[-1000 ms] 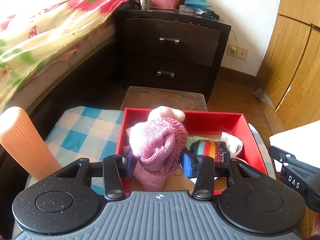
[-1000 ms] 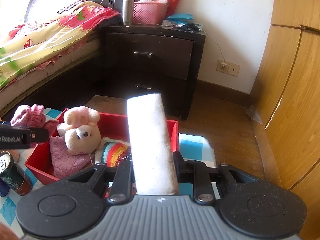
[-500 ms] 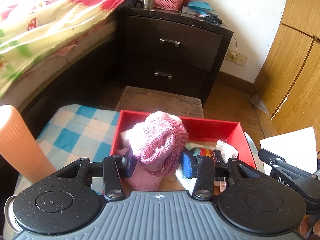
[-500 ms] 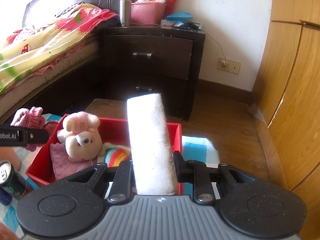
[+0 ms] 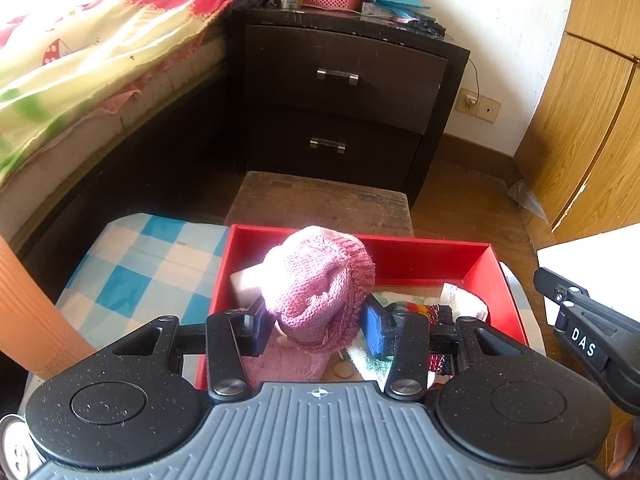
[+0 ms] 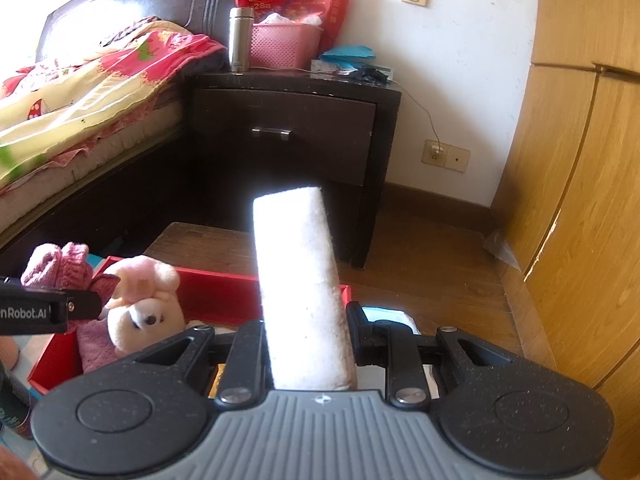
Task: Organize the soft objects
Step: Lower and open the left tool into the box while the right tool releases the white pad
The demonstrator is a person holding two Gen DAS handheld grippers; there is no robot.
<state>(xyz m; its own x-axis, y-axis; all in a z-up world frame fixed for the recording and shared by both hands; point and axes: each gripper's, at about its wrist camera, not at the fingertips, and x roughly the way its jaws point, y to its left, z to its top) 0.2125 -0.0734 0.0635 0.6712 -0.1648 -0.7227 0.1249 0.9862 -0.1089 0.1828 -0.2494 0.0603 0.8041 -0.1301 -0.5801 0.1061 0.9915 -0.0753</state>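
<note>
My left gripper point(image 5: 316, 320) is shut on a pink knitted hat point(image 5: 320, 280), which hangs over the left part of the red box point(image 5: 420, 248). In the box lie a rainbow-striped knit piece point(image 5: 420, 304) and a pink plush toy point(image 6: 140, 308) on a pink cloth point(image 6: 94, 344). The hat hides the plush toy in the left wrist view. My right gripper point(image 6: 306, 344) is shut on a white foam block point(image 6: 296, 260) that sticks up and forward, near the box's right end. The hat point(image 6: 56, 264) shows at the far left of the right wrist view.
The box stands on a blue-and-white checked cloth point(image 5: 140, 264). An orange ribbed cylinder point(image 5: 28, 308) rises at the left, with a drink can point(image 6: 12, 412) near it. Beyond are a wooden stool point(image 5: 324, 204), a dark nightstand point(image 5: 340, 100), a bed point(image 5: 80, 60) and wooden wardrobe doors point(image 6: 580, 200).
Both grippers have drifted forward, so the box and nightstand look nearer. The hat now covers the plush toy in the left wrist view. Both grips are unchanged.
</note>
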